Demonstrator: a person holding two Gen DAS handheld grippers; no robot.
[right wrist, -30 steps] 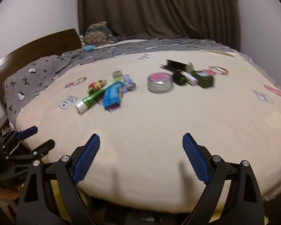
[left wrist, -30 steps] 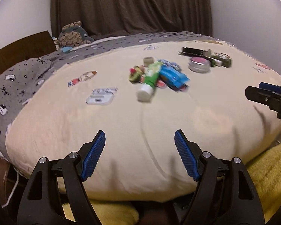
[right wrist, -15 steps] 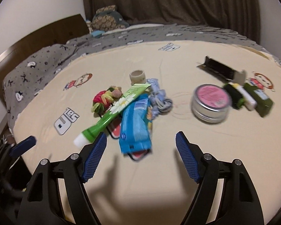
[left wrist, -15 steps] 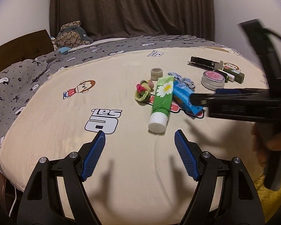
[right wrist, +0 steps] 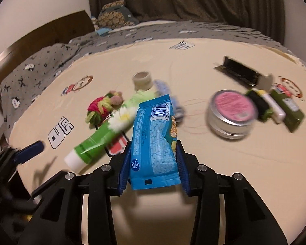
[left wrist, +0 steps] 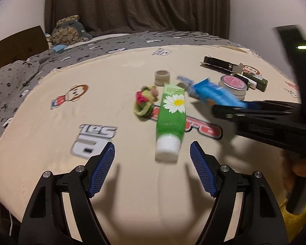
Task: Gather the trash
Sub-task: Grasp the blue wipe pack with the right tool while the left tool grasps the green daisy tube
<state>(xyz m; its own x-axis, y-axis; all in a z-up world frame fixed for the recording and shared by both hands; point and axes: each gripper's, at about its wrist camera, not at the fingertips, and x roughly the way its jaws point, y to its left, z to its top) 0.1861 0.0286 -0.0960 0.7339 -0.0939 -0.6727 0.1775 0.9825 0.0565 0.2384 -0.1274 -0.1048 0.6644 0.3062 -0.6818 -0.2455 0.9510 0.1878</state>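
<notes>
A blue snack wrapper (right wrist: 153, 140) lies between the pads of my right gripper (right wrist: 154, 163), whose jaws have closed onto its sides. In the left wrist view the wrapper (left wrist: 214, 94) sticks out from the right gripper (left wrist: 230, 110), which reaches in from the right. A green daisy tube (left wrist: 171, 118) lies just ahead of my left gripper (left wrist: 152, 169), which is open and empty above the cream blanket (left wrist: 71, 122). The tube also shows in the right wrist view (right wrist: 104, 136), left of the wrapper.
A yarn hair tie (right wrist: 102, 106), a tape roll (right wrist: 142, 80), a round pink-lidded tin (right wrist: 231, 112), a black box (right wrist: 238, 73), small green bottles (right wrist: 285, 108) and a blue-white item (right wrist: 173, 100) lie on the blanket. A headboard (right wrist: 40, 38) and a plush toy (right wrist: 116, 14) are at the far left.
Both grippers moved forward over the bed toward the pile. My right gripper closed on the blue wrapper. The left gripper stayed open and came closer to the green tube.
</notes>
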